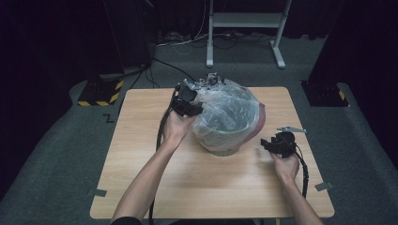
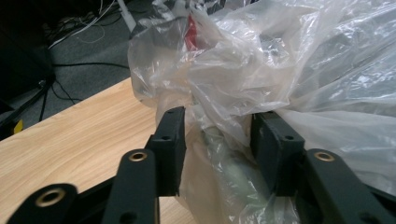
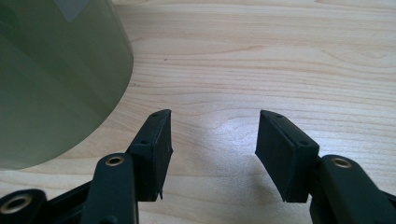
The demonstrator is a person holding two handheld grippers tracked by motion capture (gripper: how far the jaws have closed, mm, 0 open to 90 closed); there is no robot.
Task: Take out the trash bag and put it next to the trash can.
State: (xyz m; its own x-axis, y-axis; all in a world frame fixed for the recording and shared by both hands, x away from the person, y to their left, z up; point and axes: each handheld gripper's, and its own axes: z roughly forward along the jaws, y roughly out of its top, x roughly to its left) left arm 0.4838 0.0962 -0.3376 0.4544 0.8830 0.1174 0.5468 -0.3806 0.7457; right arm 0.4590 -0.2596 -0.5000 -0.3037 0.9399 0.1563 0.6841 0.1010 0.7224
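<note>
A clear plastic bag (image 1: 230, 112) is draped over a round greenish container (image 1: 223, 151) in the middle of the wooden table (image 1: 155, 187). My left gripper (image 1: 190, 105) is at the bag's upper left side. In the left gripper view its jaws (image 2: 217, 140) stand apart, with loose crumpled bag film (image 2: 280, 60) bunched between them and the pads not pressing on it. My right gripper (image 1: 267, 144) sits low over the table to the right of the container. It is open (image 3: 212, 144) over bare wood, and the container wall (image 3: 51, 79) lies to its left.
A reddish strip (image 1: 260, 117) shows along the bag's right edge. Tape marks (image 1: 97, 192) (image 1: 324, 186) sit near the table's front corners. Beyond the table are a white stand frame (image 1: 244, 21), floor cables (image 1: 169, 65) and a yellow-black striped base (image 1: 101, 93).
</note>
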